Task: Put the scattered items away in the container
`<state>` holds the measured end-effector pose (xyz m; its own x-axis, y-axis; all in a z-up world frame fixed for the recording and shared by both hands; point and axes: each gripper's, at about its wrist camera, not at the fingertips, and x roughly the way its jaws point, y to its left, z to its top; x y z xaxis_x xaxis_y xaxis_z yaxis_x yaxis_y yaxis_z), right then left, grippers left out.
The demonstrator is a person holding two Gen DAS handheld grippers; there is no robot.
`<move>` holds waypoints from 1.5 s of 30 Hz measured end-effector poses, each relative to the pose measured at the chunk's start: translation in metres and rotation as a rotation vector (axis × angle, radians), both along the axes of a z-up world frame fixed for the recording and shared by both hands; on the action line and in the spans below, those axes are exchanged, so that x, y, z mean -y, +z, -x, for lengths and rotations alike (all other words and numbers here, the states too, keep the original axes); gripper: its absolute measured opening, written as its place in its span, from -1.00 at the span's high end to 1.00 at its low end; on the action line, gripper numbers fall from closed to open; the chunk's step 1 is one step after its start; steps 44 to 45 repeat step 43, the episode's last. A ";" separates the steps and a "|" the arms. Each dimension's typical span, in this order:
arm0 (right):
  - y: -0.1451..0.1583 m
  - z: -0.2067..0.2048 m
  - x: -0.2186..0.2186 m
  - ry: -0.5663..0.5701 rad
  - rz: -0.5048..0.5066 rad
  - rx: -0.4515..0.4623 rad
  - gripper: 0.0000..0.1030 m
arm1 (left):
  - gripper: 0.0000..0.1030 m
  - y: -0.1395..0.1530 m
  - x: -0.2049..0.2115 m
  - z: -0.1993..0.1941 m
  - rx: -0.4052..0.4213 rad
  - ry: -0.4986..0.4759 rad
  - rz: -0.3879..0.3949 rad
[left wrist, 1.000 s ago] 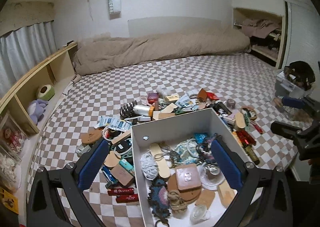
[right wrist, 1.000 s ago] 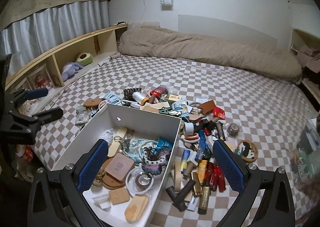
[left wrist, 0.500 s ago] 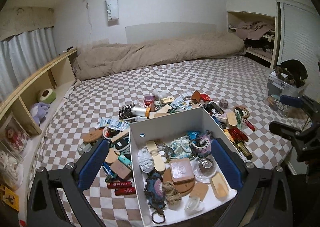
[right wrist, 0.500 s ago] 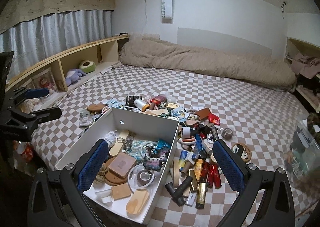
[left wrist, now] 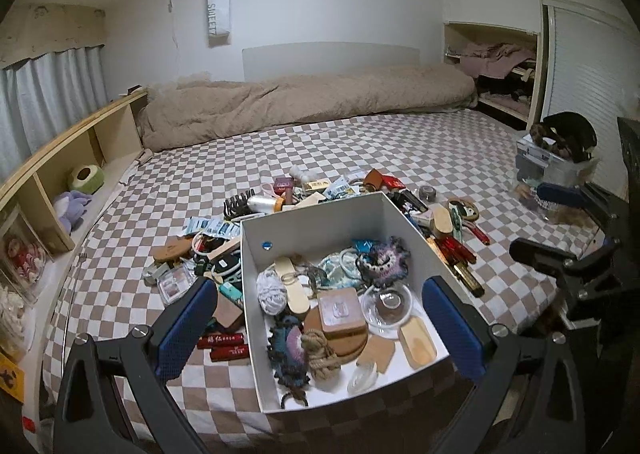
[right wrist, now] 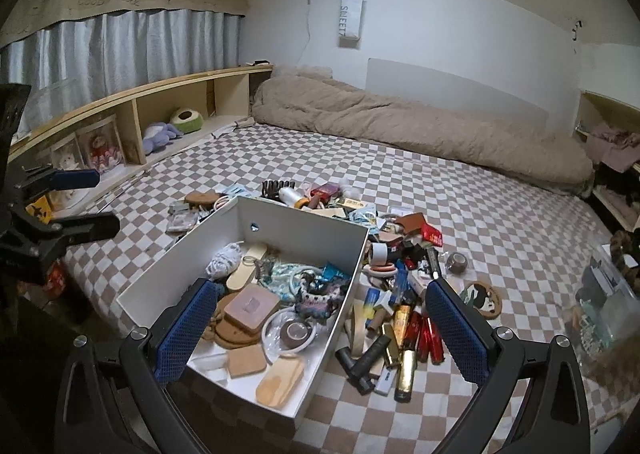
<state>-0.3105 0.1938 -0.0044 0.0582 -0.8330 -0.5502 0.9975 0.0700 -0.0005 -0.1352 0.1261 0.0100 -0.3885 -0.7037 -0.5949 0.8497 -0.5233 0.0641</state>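
You are holding both grippers well above the bed (left wrist: 400, 142), and over the last second both cameras have been pulling up and back, so the box (left wrist: 320, 222) and the clutter around it are sitting smaller in view than before. The left gripper (left wrist: 320, 324) is hovering over the box with its jaws spread wide and nothing between them; the right gripper (right wrist: 320, 328) is also gaping empty, straddling the box's right wall and the pile beside it. The box is resting near the bed's front edge, already part filled with coasters, cords and a glass dish (left wrist: 386, 304). Much is still lying outside: red tubes (right wrist: 428, 336) and a black fitting (right wrist: 362, 362) along the box's right side, a comb (left wrist: 236, 206) and a spool (left wrist: 262, 203) behind it, packets (left wrist: 208, 226) to its left. The retreat is reading as a pause between picks, with the tidying roughly midway and the right-hand pile looking like the nearest target.
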 end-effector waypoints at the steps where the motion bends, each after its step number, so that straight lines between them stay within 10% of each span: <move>1: -0.001 -0.001 -0.002 0.000 0.002 -0.005 -1.00 | -1.00 -0.002 -0.002 -0.001 -0.003 0.001 -0.002; 45: -0.019 -0.007 -0.034 -0.025 0.014 -0.036 -1.00 | -1.00 -0.031 -0.018 -0.014 0.043 0.099 0.001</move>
